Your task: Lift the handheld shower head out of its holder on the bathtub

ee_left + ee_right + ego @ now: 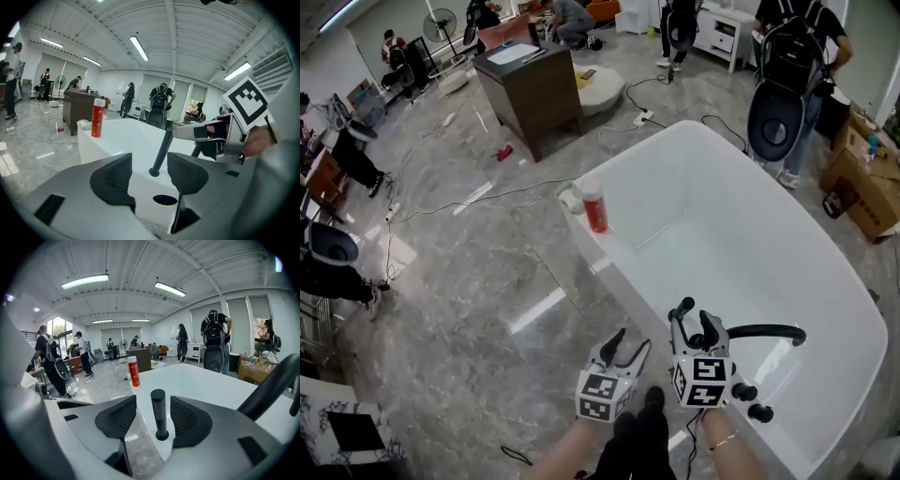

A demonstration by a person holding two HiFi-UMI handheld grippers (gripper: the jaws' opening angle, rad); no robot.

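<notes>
The handheld shower head [159,412] is a black cylinder standing upright in its holder on the white bathtub rim [140,427]. My right gripper [153,416] is open, with one jaw on each side of the cylinder and a small gap on both sides. In the left gripper view the shower head [163,149] rises just beyond my open left gripper [150,176], and the right gripper [220,138] reaches in from the right. In the head view both grippers, left [630,345] and right [694,321], sit at the tub's near corner.
A curved black faucet spout [764,331] arches over the tub beside my right gripper, with black knobs [742,392] behind it. A red bottle [594,208] stands on the far rim. A round hole [165,200] opens in the rim. People stand beyond the tub.
</notes>
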